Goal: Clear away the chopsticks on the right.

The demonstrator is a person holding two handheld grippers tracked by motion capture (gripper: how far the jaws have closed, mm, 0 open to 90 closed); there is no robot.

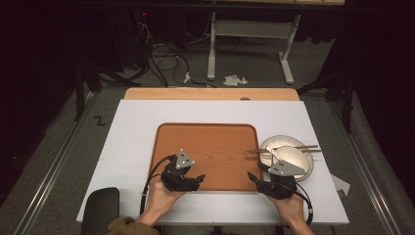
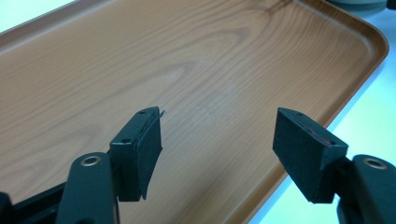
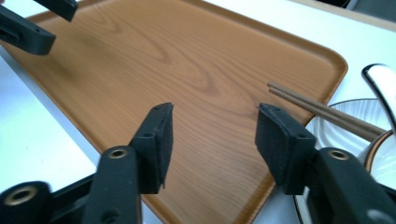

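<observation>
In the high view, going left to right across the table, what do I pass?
Black pad at the near left corner → left gripper → wooden tray → right gripper → white dishes with chopsticks laid across them.

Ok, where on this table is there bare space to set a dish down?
The wooden tray is bare across its whole surface, ahead of the open left gripper and right gripper. The white tabletop left of the tray is also free, as is the strip behind it. It is crowded right of the tray, where the bowl sits on a plate with chopsticks across.
</observation>
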